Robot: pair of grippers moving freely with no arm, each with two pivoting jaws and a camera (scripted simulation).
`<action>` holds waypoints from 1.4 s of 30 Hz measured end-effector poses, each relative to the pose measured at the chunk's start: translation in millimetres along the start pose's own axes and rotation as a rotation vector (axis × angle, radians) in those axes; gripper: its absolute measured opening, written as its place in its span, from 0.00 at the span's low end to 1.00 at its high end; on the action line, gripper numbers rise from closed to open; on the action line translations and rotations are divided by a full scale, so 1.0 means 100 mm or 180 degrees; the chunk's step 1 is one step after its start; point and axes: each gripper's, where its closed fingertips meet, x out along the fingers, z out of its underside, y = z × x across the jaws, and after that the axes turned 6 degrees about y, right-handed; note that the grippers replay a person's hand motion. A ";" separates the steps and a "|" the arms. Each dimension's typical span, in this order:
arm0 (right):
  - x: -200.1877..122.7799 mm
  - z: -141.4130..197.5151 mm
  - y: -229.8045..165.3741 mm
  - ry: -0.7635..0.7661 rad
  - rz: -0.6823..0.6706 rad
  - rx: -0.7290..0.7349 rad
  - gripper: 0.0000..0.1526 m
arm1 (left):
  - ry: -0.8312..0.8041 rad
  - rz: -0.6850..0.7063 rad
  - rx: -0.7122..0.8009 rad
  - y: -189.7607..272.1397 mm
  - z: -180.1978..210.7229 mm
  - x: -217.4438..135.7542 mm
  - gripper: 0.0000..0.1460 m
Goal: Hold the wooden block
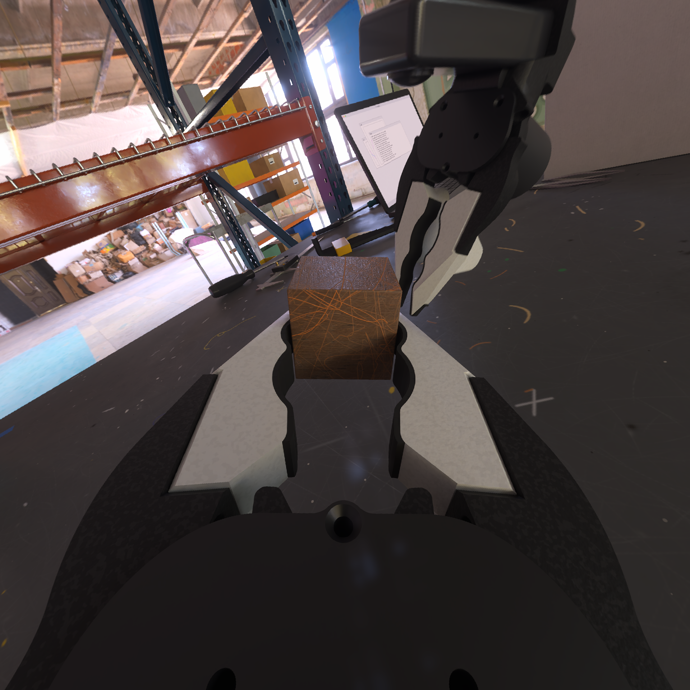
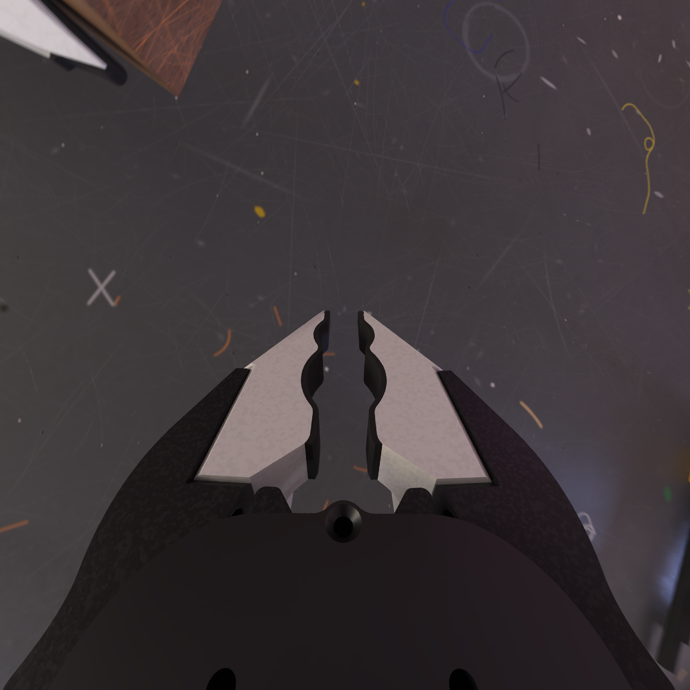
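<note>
The wooden block [image 1: 343, 321] is a brown cube with orange scratch lines. My left gripper [image 1: 343, 328] is shut on it, one finger pad pressed against each side, near the fingertips. The block's corner also shows at the top left of the right wrist view [image 2: 160, 37], with a left finger [image 2: 56, 41] beside it. My right gripper [image 2: 342, 313] points down at the dark table, its jaws nearly together with nothing between them. In the left wrist view it [image 1: 416, 310] hangs just right of the block, tips near the block's upper right edge.
The dark scratched table [image 2: 410, 186] carries an open laptop [image 1: 377, 149], a black-handled screwdriver [image 1: 231, 283] and a small yellow and white block [image 1: 341, 247] behind the cube. A red and blue shelving rack [image 1: 149, 175] stands at the left beyond the table.
</note>
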 end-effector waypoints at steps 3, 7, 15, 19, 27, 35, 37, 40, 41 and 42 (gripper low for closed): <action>0.12 -0.05 0.01 0.0098 -0.0072 0.0097 0.09 | 0.0003 -0.0005 -0.0011 0.00 0.00 0.00 0.35; 0.25 -0.11 0.06 0.0122 -0.0126 0.0212 0.09 | -0.0001 -0.0002 -0.0006 0.00 0.00 0.00 0.35; 0.34 -0.13 0.08 0.0082 -0.0291 0.0402 0.07 | 0.0001 0.0002 -0.0019 0.00 0.00 0.00 0.35; 0.34 -0.13 0.08 0.0098 -0.0310 0.0415 0.06 | -0.0002 0.0003 -0.0016 0.00 0.00 0.00 0.35; 0.27 -0.10 0.02 0.0107 -0.0428 0.0184 0.00 | -0.0004 0.0003 -0.0014 0.00 0.00 0.00 0.35; 0.28 -0.09 0.13 0.0105 -0.0189 0.0251 0.03 | -0.0012 0.0011 0.0001 0.00 0.01 0.00 0.35; 0.30 -0.09 0.14 0.0080 -0.0182 0.0237 0.03 | -0.0012 0.0011 0.0001 0.00 0.01 0.00 0.35; 0.33 -0.09 0.19 0.0058 -0.0129 0.0211 0.03 | -0.0010 0.0012 0.0004 0.01 0.01 0.00 0.35; 0.34 -0.09 0.21 0.0054 -0.0091 0.0200 0.03 | -0.0010 0.0013 0.0004 0.01 0.01 0.00 0.35; 0.34 -0.08 0.24 0.0055 -0.0048 0.0189 0.03 | -0.0011 0.0013 0.0004 0.01 0.01 0.00 0.35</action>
